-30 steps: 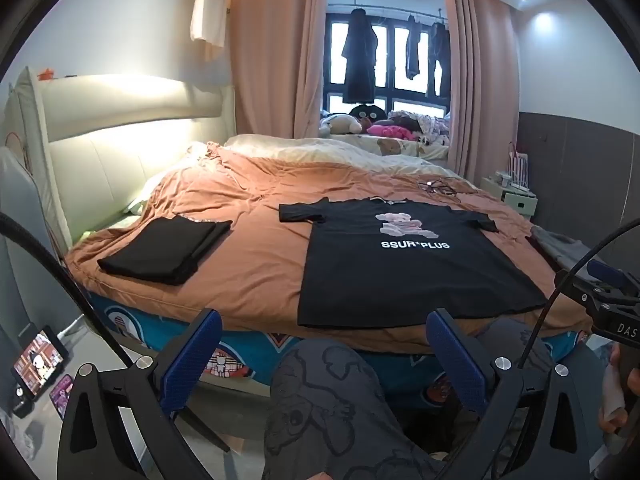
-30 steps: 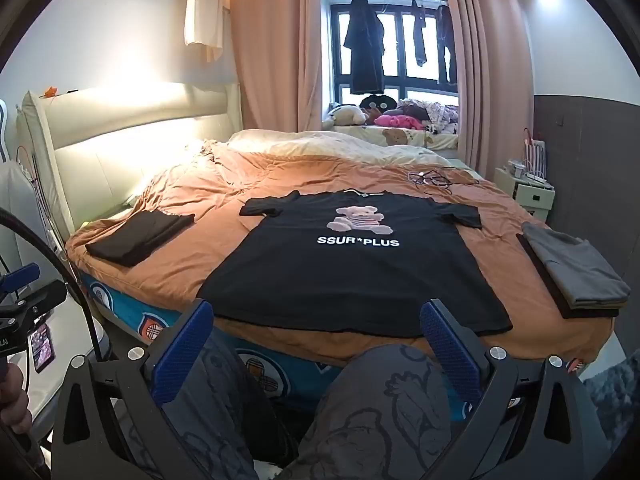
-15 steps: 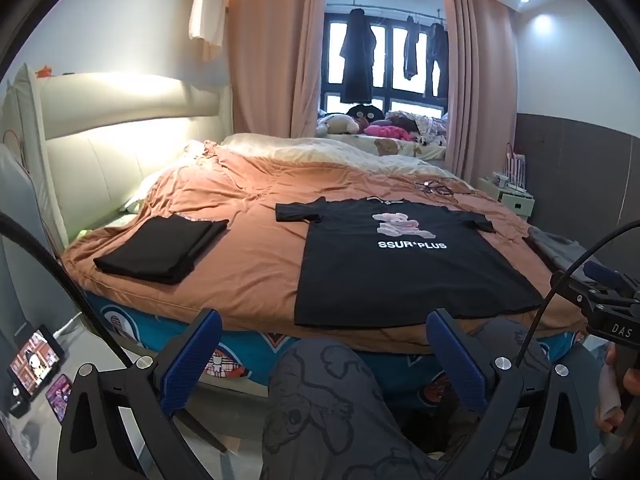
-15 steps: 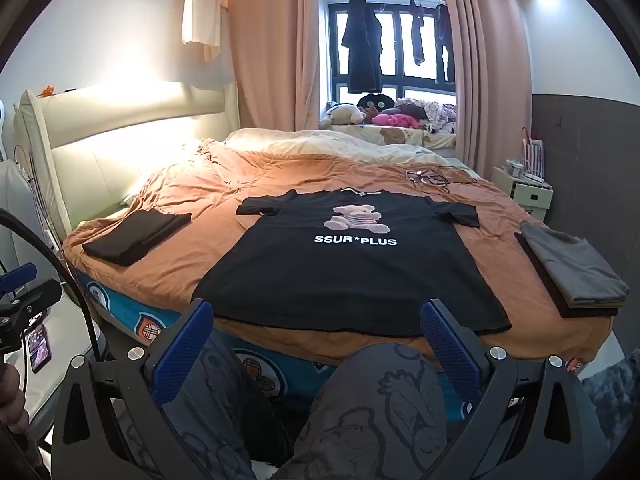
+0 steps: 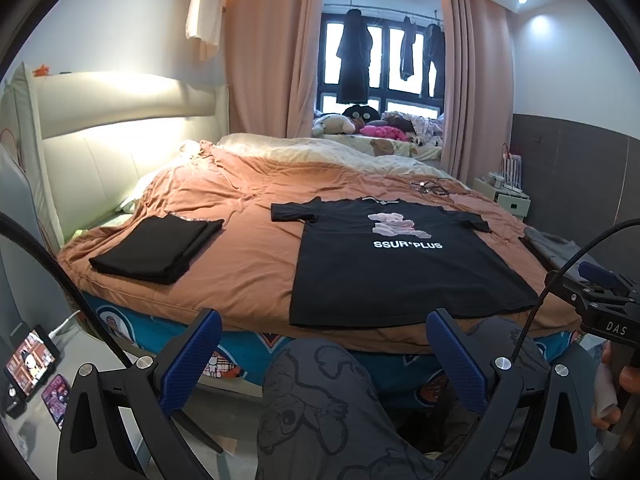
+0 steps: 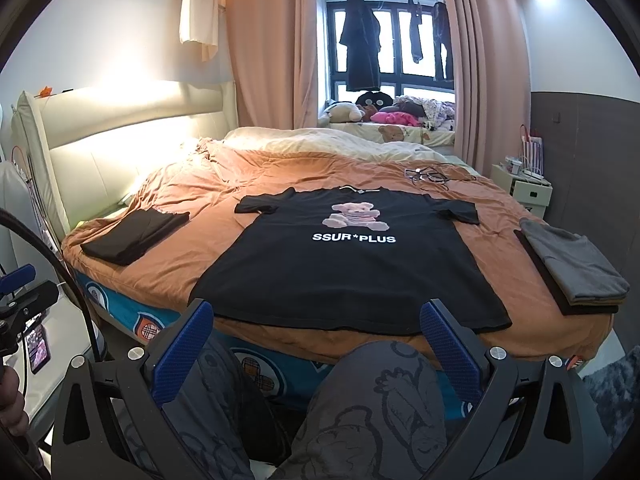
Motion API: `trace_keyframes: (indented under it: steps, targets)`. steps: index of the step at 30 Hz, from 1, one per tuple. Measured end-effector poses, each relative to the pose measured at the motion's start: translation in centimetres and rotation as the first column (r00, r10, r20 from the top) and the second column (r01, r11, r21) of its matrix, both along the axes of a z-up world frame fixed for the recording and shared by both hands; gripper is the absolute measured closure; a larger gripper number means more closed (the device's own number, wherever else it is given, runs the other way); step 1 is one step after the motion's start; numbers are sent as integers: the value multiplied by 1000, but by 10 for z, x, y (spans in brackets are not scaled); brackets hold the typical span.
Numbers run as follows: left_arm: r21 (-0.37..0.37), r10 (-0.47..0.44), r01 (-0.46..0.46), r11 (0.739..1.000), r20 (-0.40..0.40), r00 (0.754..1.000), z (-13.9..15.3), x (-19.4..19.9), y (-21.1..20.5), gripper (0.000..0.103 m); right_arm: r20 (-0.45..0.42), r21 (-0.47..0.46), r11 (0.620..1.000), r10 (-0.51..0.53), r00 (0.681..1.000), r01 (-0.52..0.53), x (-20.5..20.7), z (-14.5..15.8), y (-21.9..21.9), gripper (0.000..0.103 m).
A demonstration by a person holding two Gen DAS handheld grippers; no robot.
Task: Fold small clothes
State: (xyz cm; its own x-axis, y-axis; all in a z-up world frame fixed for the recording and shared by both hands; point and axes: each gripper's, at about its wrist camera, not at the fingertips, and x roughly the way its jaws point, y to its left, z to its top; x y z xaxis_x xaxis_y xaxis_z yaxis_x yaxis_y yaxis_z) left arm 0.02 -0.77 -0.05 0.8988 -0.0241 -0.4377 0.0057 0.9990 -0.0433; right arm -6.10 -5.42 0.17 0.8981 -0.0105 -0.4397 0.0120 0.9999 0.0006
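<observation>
Left gripper [image 5: 324, 354]: jaws spread wide, empty, short of the bed [image 5: 248, 264]. Right gripper [image 6: 316, 346]: likewise wide, touching nothing. Black T-shirt [image 6: 344, 268]: flat, print up, near bed edge. Person's knee [image 6: 384, 400] hides the mattress side below.

you can read "ssur*plus" in white letters across the chest of the black t-shirt [image 6: 344, 268] spread flat on the bed, just under its pink teddy bear print; it shows in both wrist views. in your left wrist view, "das" stands in pale letters on the black body of the right gripper [image 5: 596, 284] at the frame's right edge.
</observation>
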Motion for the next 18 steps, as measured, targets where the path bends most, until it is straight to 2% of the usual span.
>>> trace_keyframes:
  steps: [18]
  targets:
    - [-39,2,-1,999,32,999,-1,-9,15,1,8,-7,1000,-1,1000,1,-3,0,6,0]
